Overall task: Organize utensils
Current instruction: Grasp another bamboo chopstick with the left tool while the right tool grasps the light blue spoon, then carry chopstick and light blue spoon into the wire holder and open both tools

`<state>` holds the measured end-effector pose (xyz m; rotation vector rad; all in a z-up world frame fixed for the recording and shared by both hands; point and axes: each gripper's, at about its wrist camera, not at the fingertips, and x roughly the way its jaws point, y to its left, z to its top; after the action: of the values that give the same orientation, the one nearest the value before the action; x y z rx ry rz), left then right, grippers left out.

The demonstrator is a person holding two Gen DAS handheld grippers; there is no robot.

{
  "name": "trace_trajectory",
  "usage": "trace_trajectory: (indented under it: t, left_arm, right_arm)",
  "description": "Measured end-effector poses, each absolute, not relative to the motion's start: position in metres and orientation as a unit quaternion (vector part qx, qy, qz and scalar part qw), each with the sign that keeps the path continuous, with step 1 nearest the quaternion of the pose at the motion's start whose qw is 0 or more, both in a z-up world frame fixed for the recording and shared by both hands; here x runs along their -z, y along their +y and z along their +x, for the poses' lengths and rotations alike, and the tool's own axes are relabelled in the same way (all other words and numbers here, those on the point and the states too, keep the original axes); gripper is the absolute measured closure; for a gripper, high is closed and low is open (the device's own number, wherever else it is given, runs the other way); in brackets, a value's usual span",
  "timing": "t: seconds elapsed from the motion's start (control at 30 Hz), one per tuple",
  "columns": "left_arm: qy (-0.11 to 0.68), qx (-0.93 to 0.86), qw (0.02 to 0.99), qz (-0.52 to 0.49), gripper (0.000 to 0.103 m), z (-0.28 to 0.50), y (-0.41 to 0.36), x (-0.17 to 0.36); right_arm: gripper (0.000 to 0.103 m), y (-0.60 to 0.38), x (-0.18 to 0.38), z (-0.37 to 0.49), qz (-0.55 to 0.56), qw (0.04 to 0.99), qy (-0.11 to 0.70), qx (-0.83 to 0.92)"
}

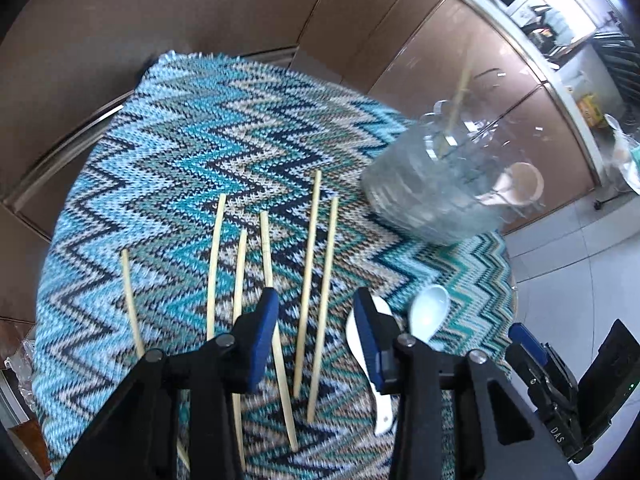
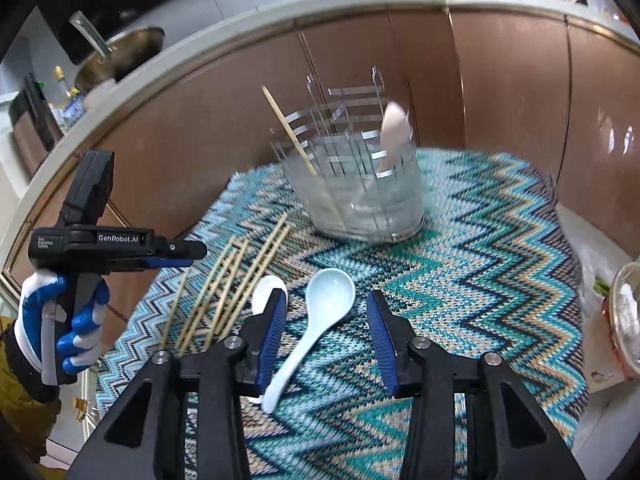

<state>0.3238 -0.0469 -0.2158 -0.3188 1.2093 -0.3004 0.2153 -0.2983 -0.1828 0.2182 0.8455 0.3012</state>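
Several bamboo chopsticks (image 1: pixel 306 280) lie side by side on the zigzag cloth (image 1: pixel 180 152); they also show in the right wrist view (image 2: pixel 232 280). My left gripper (image 1: pixel 316 320) is open above them, two chopsticks between its fingers. A white spoon (image 1: pixel 380 412) lies partly under its right finger. A pale blue spoon (image 2: pixel 316 312) lies between the open fingers of my right gripper (image 2: pixel 326 320); it also shows in the left wrist view (image 1: pixel 428 312). A clear holder (image 2: pixel 360 184) holds one chopstick (image 2: pixel 288 128) and a pinkish spoon (image 2: pixel 394 128).
The table stands against brown cabinets (image 2: pixel 500 92) under a kitchen counter. A covered bowl (image 2: pixel 628 312) sits at the table's right edge. The left hand-held gripper body (image 2: pixel 92 240) and a gloved hand are at the left. Tiled floor (image 1: pixel 580 272) lies beyond the table edge.
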Motion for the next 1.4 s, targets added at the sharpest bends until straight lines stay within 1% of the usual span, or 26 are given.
trace_trajectory:
  t: [0.27, 0.53, 0.6, 0.77, 0.83, 0.87, 0.9, 0.97, 1.03, 1.23, 1.4]
  left_arm:
    - [0.599, 0.116, 0.78, -0.141, 0.073, 0.359, -0.05, 0.248]
    - [0.615, 0.112, 0.766, -0.147, 0.081, 0.372, -0.05, 0.261]
    - [0.618, 0.111, 0.764, -0.147, 0.083, 0.374, -0.05, 0.264]
    - [0.626, 0.11, 0.759, -0.141, 0.083, 0.376, -0.052, 0.268]
    - [0.629, 0.109, 0.758, -0.137, 0.085, 0.375, -0.05, 0.269]
    - [0.629, 0.108, 0.758, -0.134, 0.087, 0.375, -0.052, 0.269]
    - [0.63, 0.105, 0.758, -0.132, 0.09, 0.376, -0.052, 0.27]
    - [0.629, 0.1, 0.76, -0.133, 0.094, 0.379, -0.054, 0.27]
    - [0.625, 0.1, 0.761, -0.143, 0.098, 0.378, -0.05, 0.269]
    - [0.592, 0.107, 0.782, -0.16, 0.098, 0.365, -0.043, 0.25]
    - [0.557, 0.119, 0.805, -0.165, 0.098, 0.341, -0.037, 0.225]
  right_arm:
    - [0.065, -0.304, 0.216, 0.259, 0.117, 0.867, 0.454, -0.167]
    - [0.066, -0.303, 0.237, 0.286, 0.132, 0.844, 0.48, -0.201]
    - [0.07, -0.301, 0.24, 0.29, 0.131, 0.839, 0.485, -0.208]
    - [0.072, -0.294, 0.244, 0.3, 0.114, 0.831, 0.499, -0.216]
    - [0.075, -0.29, 0.248, 0.303, 0.101, 0.826, 0.51, -0.219]
    - [0.079, -0.288, 0.25, 0.305, 0.098, 0.824, 0.513, -0.22]
    - [0.087, -0.287, 0.251, 0.306, 0.092, 0.822, 0.516, -0.223]
    - [0.094, -0.282, 0.254, 0.306, 0.082, 0.821, 0.518, -0.225]
    - [0.096, -0.28, 0.253, 0.305, 0.076, 0.824, 0.515, -0.224]
    - [0.097, -0.279, 0.235, 0.285, 0.052, 0.849, 0.488, -0.198]
    - [0.098, -0.274, 0.206, 0.256, 0.026, 0.874, 0.454, -0.173]
